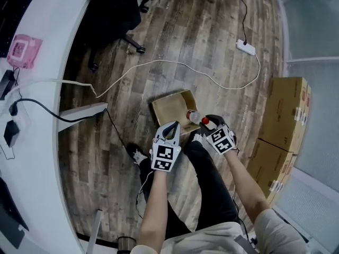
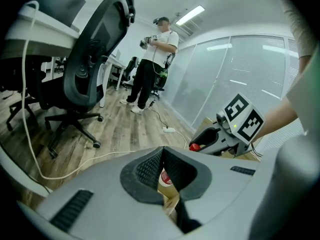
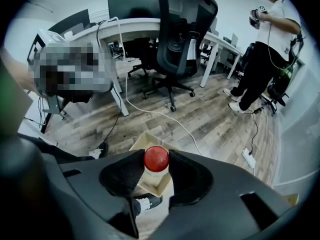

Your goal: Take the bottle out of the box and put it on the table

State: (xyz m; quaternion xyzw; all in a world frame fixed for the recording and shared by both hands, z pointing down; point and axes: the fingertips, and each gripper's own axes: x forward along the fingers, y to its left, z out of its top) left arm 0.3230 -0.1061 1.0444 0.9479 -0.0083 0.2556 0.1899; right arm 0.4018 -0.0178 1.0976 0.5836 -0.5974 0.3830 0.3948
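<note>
The fingers (image 3: 186, 176) of the right gripper (image 3: 156, 158) are closed on the red cap (image 3: 156, 154) of the bottle (image 1: 194, 116), one pad on each side. Only the cap and neck are held. The bottle body hangs below the grip, tilted, over the near right corner of the box (image 1: 165, 109), which stands open on the floor (image 1: 201, 52).

The left gripper (image 2: 161, 153) has its jaws drawn together. A strip of cardboard shows between them, so it appears to be pinching the box wall, though the wide-angle view makes the exact contact hard to confirm.

**Hazards from this position**

- **Slip at the cap.** The cap is smooth, round and small. A grip this high leaves the whole bottle free to swing or rotate between the pads, and a fast lift could let it drop back into the box or onto the floor.
- **Catch on the rim.** The bottle is tilted and close to the box wall. Pulling sideways before it is clear could snag the body and lever the cap out of the pads.
- **Box lifting.** If the left gripper's hold on the cardboard is weak, the box may rise or slide with the bottle.
- **Long carry.** The table (image 1: 50, 62) is well apart from the box. A white cable (image 1: 159, 62) and an office chair (image 3: 182, 29) lie toward it. A cap-only grip is poorly suited to that transfer.
</note>
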